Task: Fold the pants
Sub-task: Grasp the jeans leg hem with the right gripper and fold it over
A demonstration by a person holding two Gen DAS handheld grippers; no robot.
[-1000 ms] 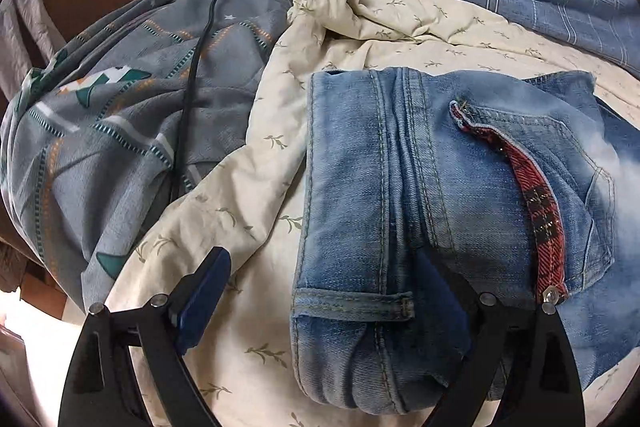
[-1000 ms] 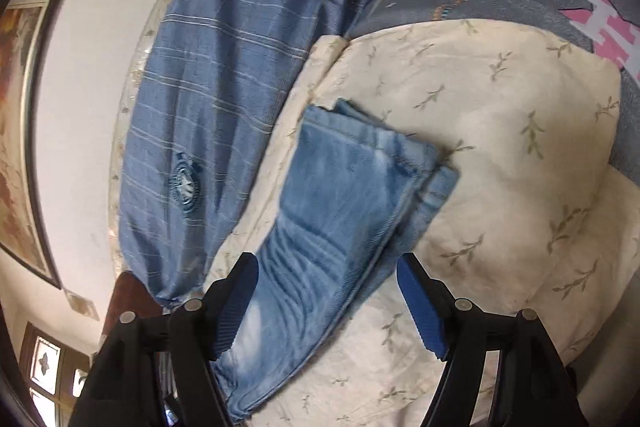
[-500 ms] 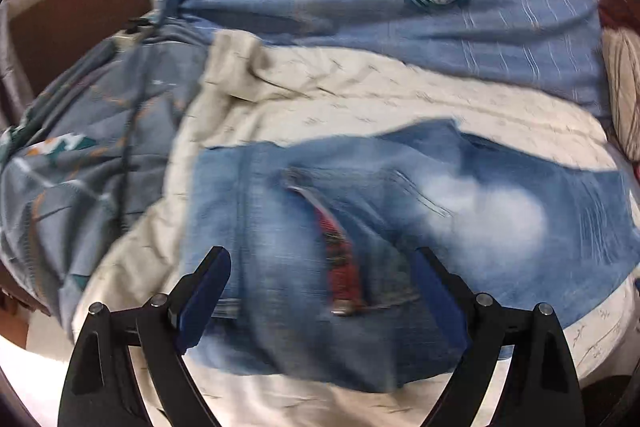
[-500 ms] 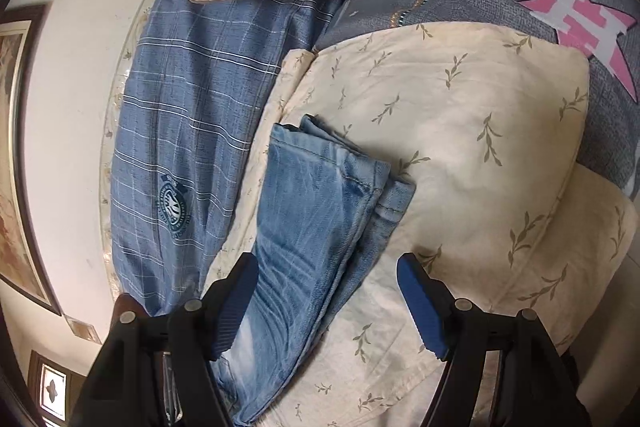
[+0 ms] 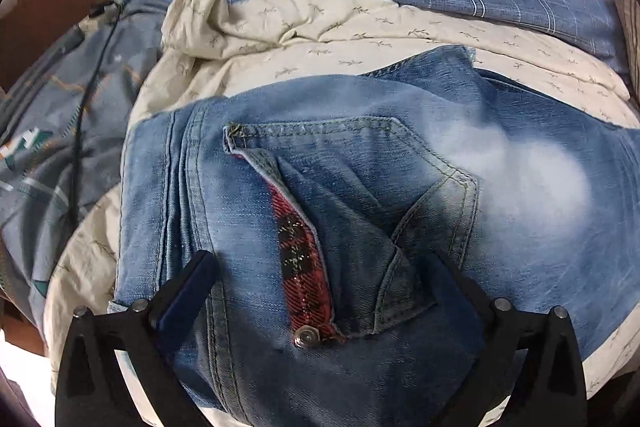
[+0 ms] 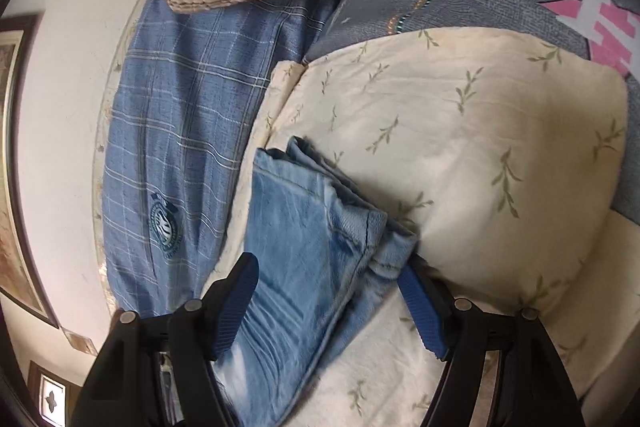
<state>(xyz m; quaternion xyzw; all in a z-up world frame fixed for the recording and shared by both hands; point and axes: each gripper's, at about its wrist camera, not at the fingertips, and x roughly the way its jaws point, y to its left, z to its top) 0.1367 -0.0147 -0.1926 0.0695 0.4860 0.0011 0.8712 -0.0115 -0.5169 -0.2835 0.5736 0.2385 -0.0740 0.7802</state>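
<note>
Jeans (image 5: 360, 211) nearer, hems (image 6: 344, 211) right view only

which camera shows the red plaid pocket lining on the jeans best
The left wrist view: the red plaid lining sits centred on the jeans, running down to a metal rivet. The right wrist view shows only plain denim legs, no lining.

Black tool (image 5: 324, 291) frames — blue pads (image 6: 236, 311), silver screws.
</note>
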